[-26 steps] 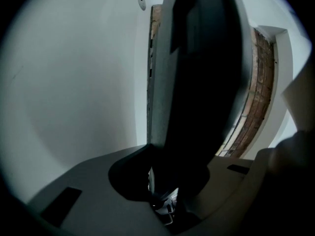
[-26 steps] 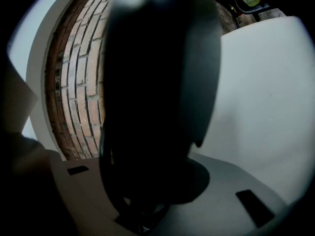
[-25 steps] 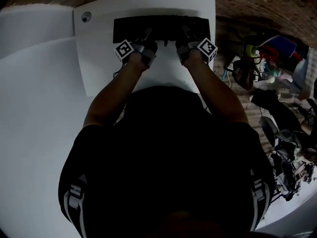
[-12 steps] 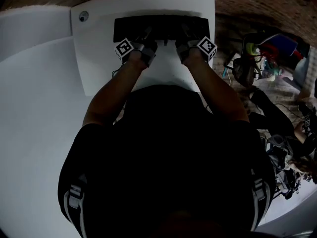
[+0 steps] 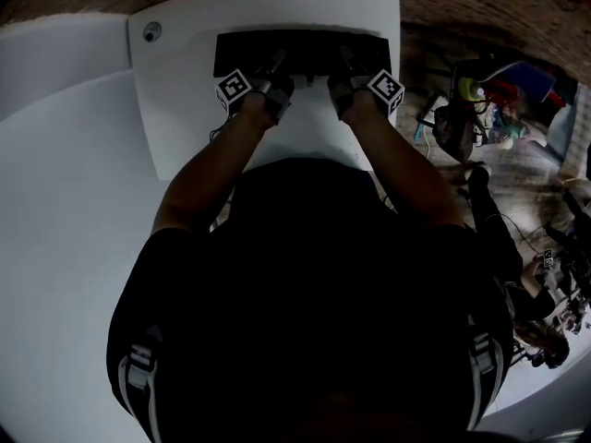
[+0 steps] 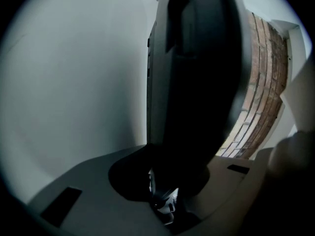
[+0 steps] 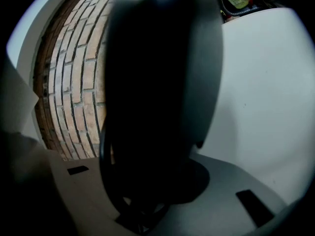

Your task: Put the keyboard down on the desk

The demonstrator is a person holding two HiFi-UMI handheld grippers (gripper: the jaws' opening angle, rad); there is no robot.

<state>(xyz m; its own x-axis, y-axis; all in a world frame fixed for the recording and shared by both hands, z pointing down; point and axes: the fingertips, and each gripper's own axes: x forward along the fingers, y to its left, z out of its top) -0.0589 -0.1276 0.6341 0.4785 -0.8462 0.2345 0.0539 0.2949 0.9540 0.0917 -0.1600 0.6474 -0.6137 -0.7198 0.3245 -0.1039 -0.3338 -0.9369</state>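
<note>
A long black keyboard (image 5: 300, 52) lies across the far part of the white desk (image 5: 185, 109) in the head view. I cannot tell whether it rests on the desk or hangs just above it. My left gripper (image 5: 275, 70) is shut on its near edge left of the middle. My right gripper (image 5: 343, 68) is shut on the same edge right of the middle. In the left gripper view the keyboard (image 6: 197, 73) stands edge-on between the jaws of the left gripper (image 6: 177, 154). In the right gripper view the keyboard (image 7: 157, 82) fills the gap of the right gripper (image 7: 152, 173).
A small round dome (image 5: 151, 32) sits at the desk's far left corner. Brick surface (image 5: 443, 7) lies beyond the desk. Bags and bottles are heaped as clutter (image 5: 489, 100) at the right. A white curved surface (image 5: 55, 201) runs along the left.
Both grippers and the keyboard hold almost the same place. The picture has drifted slightly, and a person among the clutter at the right has moved.
</note>
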